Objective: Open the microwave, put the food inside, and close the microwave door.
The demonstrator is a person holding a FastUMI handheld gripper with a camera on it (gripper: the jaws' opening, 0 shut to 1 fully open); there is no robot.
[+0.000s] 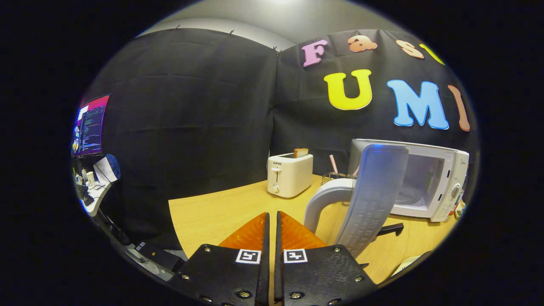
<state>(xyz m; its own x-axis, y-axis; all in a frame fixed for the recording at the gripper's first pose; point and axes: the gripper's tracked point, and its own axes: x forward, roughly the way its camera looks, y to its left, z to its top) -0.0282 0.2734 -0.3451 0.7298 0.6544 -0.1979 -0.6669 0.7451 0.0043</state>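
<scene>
White microwave (442, 182) open, hand-held gripper (272, 221) closed, empty

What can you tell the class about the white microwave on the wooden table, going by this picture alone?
The white box-shaped microwave stands on the light wooden table, beyond and to the right of the orange fingers, which are closed together on nothing. Its door is swung wide open, edge-on to the camera, with a curved grey handle. The pale cavity looks empty. A control panel with a round dial sits on its right side.
</scene>
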